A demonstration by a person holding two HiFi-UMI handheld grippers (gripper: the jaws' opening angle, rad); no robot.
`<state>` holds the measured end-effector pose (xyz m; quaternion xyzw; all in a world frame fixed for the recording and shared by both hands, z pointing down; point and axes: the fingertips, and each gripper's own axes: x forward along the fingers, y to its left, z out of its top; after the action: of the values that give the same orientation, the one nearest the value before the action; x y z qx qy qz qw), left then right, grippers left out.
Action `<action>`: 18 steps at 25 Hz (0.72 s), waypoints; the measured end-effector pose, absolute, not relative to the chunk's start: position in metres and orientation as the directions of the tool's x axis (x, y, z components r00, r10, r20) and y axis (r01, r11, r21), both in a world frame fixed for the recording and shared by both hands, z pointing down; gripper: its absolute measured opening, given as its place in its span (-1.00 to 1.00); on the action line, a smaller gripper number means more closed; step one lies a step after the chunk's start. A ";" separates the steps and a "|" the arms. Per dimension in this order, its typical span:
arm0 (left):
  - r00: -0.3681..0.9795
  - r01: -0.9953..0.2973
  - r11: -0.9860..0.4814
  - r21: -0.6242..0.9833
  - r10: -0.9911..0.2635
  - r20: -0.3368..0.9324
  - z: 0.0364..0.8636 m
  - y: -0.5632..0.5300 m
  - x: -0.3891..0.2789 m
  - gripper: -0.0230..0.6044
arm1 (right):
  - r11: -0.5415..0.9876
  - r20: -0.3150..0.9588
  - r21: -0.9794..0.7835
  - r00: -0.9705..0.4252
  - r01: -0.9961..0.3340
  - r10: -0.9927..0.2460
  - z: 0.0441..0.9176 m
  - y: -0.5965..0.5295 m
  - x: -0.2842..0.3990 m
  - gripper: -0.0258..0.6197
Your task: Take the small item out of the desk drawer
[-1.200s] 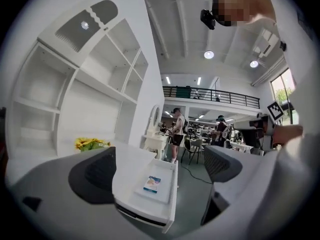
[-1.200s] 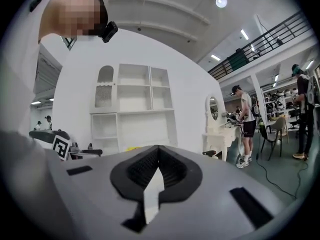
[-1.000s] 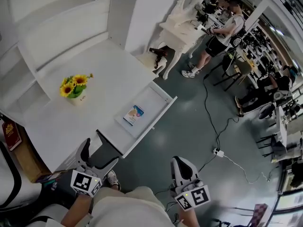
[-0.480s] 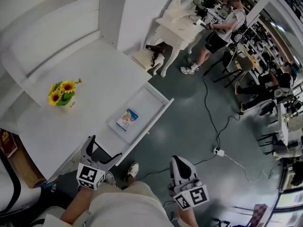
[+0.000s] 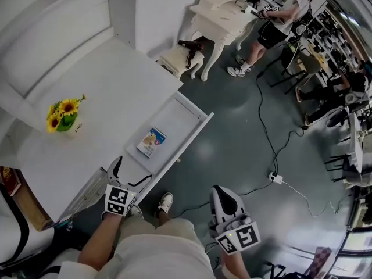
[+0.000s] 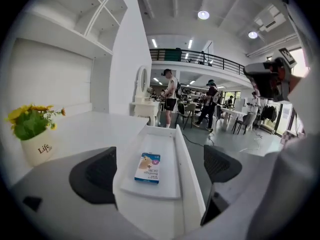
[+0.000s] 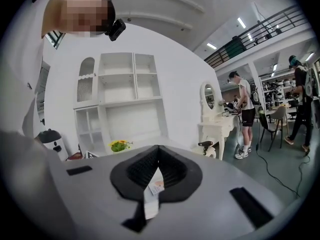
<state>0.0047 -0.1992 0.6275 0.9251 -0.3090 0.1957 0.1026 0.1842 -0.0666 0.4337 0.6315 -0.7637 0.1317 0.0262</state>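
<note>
Your left claw (image 5: 130,175) is spread wide, lined up on the box (image 6: 148,168) lying just ahead in the open drawer (image 6: 187,154), while your right claw (image 5: 224,199) hangs closed and empty, well aside.

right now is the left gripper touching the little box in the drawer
Apart. In the left gripper view the left gripper is open, its jaws short of the box, with bare drawer floor between.
</note>
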 end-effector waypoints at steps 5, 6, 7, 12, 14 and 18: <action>0.706 -0.611 -0.789 0.059 -0.510 0.491 0.676 -0.226 0.022 0.75 | 0.141 0.267 -0.179 -0.187 -0.974 -0.945 0.460 -0.064 0.199 -0.89; 0.701 -0.611 -0.790 0.056 -0.506 0.503 0.686 -0.231 0.026 0.75 | 0.136 0.279 -0.181 -0.183 -0.974 -0.943 0.465 -0.063 0.201 -0.89; 0.696 -0.610 -0.790 0.055 -0.502 0.513 0.695 -0.236 0.030 0.75 | 0.129 0.290 -0.184 -0.180 -0.974 -0.940 0.470 -0.062 0.204 -0.89; 0.676 -0.600 -0.799 0.042 -0.479 0.560 0.738 -0.261 0.049 0.75 | 0.106 0.334 -0.190 -0.165 -0.976 -0.928 0.491 -0.059 0.216 -0.89; 0.663 -0.591 -0.806 0.032 -0.462 0.588 0.752 -0.268 0.058 0.75 | 0.100 0.349 -0.188 -0.161 -0.977 -0.923 0.496 -0.057 0.221 -0.89; 0.638 -0.579 -0.815 0.020 -0.438 0.633 0.777 -0.281 0.073 0.75 | 0.089 0.372 -0.189 -0.155 -0.978 -0.915 0.503 -0.051 0.231 -0.89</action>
<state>0.0726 -0.2814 0.7772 0.8982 -0.2830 0.3175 0.1114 0.2315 -0.0509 0.5035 0.6451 -0.7337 0.1982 0.0789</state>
